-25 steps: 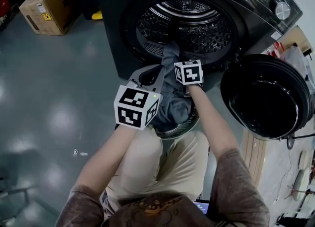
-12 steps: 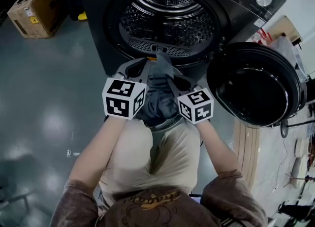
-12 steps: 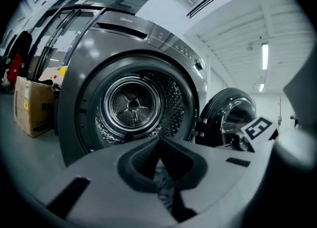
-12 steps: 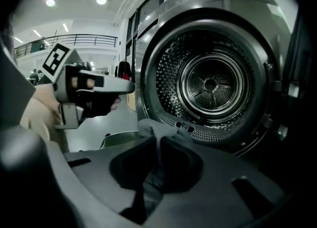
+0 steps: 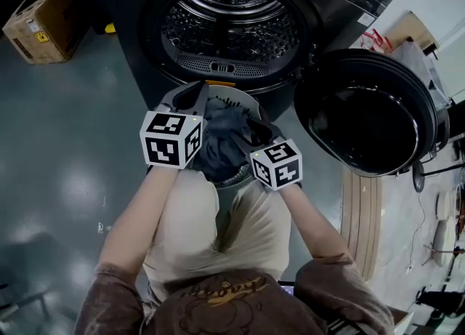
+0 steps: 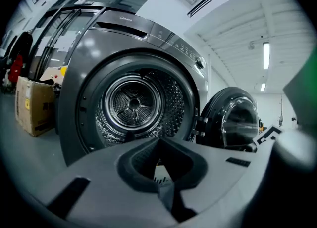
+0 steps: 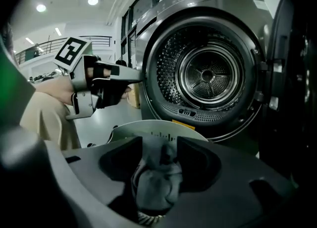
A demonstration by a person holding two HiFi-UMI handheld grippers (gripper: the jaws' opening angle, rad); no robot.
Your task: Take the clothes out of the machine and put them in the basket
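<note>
Clothes [image 5: 218, 148], a grey heap, lie in the white basket [image 7: 158, 127] that stands just before the machine [image 5: 229, 32], whose door [image 5: 367, 112] hangs open at the right. The right tool [image 7: 161, 144] has just been opening its jaws, and a grey fold sits loose between them. The left tool [image 6: 159, 143] hovers over the basket's left rim, jaws closed tip to tip, seemingly on nothing.
</note>
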